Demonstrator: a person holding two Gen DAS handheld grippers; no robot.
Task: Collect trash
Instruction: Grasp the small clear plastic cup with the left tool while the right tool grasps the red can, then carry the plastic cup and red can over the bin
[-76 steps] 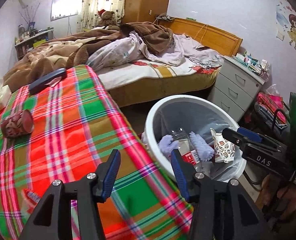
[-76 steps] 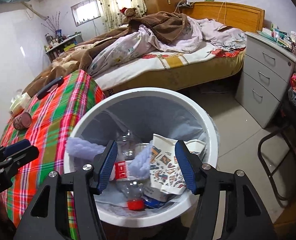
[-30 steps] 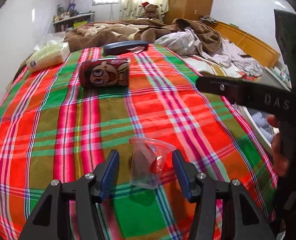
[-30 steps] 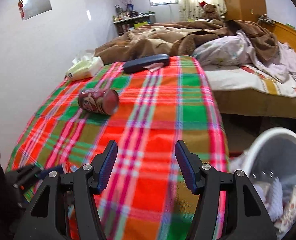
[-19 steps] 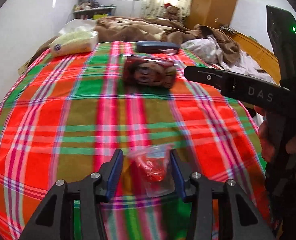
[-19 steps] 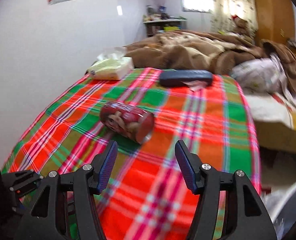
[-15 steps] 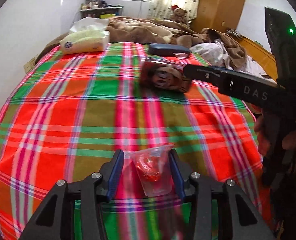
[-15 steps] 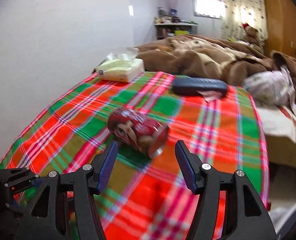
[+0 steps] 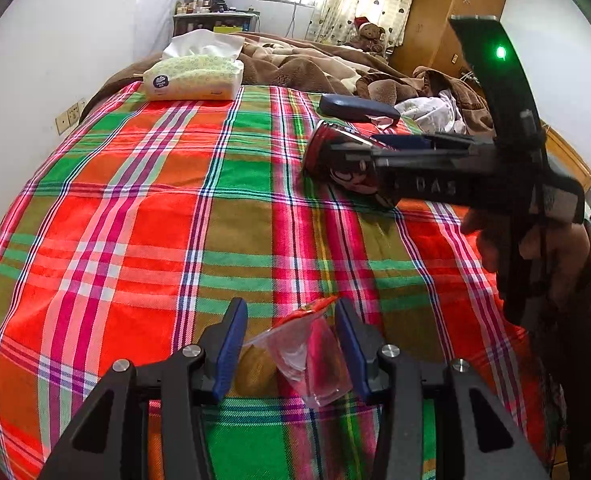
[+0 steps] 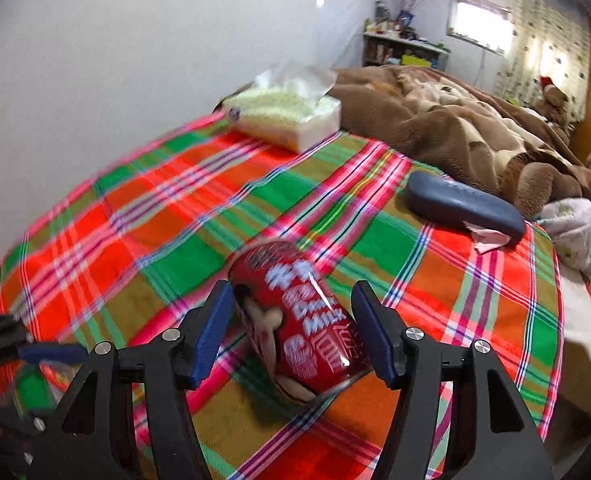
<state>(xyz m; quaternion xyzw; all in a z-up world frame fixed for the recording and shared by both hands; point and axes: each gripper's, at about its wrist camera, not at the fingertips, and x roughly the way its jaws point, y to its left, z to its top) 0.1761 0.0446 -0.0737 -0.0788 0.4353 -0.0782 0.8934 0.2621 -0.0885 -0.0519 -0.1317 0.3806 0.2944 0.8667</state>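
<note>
Cloth [image 9: 135,208]: plaid in red, green and orange, covering the whole surface; carries all items below.

Blanket [image 10: 447,128]: brown, heaped past the cloth's far edge.

Tissue pack [image 9: 193,76]: pale green, a white sheet standing out of the top; at the far left corner of the cloth.

Case [image 10: 461,204]: dark blue, oblong, closed; near the far right corner, a pink scrap of paper under its right end.

Can [image 10: 299,324]: red with white lettering, lying on its side toward the right edge of the cloth, about midway back. It lies between the fingers of the right gripper [image 10: 291,332]; the jaws are easing wider, with a gap showing on both sides of the can.

Cup [image 9: 309,356]: small, clear plastic, with something red inside; tilted, at the near edge of the cloth. The left gripper [image 9: 291,344] is clamped on it, its rim squeezed out of round between the blue pads [image 9: 227,344].

Hand [image 9: 535,248]: the person's right, around the right gripper's handle.
</note>
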